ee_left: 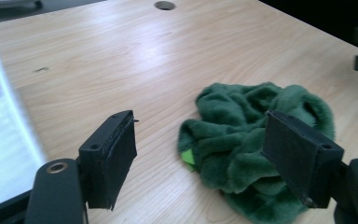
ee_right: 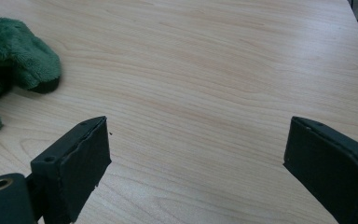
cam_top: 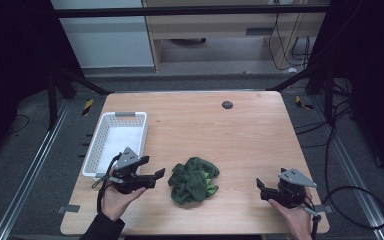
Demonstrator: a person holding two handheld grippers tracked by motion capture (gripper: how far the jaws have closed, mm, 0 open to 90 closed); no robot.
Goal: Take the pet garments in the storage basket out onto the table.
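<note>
A crumpled dark green fleece cloth [cam_top: 195,181] with a bright green patch lies on the wooden table [cam_top: 205,130], near its front edge. My left gripper [cam_top: 159,176] is held just left of the cloth, open, jaws pointing at it. In the left gripper view the cloth [ee_left: 256,140] lies just beyond and between the spread jaws of the gripper [ee_left: 200,121], apart from them. My right gripper [cam_top: 261,189] is open near the front right corner, well clear of the cloth. Its own view shows the open gripper [ee_right: 198,130] over bare wood, with the cloth [ee_right: 14,60] far left.
A white perforated plastic basket [cam_top: 115,140] stands at the table's left edge, behind my left hand; its rim [ee_left: 0,140] is blurred in the left gripper view. A small dark round hole [cam_top: 227,104] is at the table's back. Dark floor and cables surround the table.
</note>
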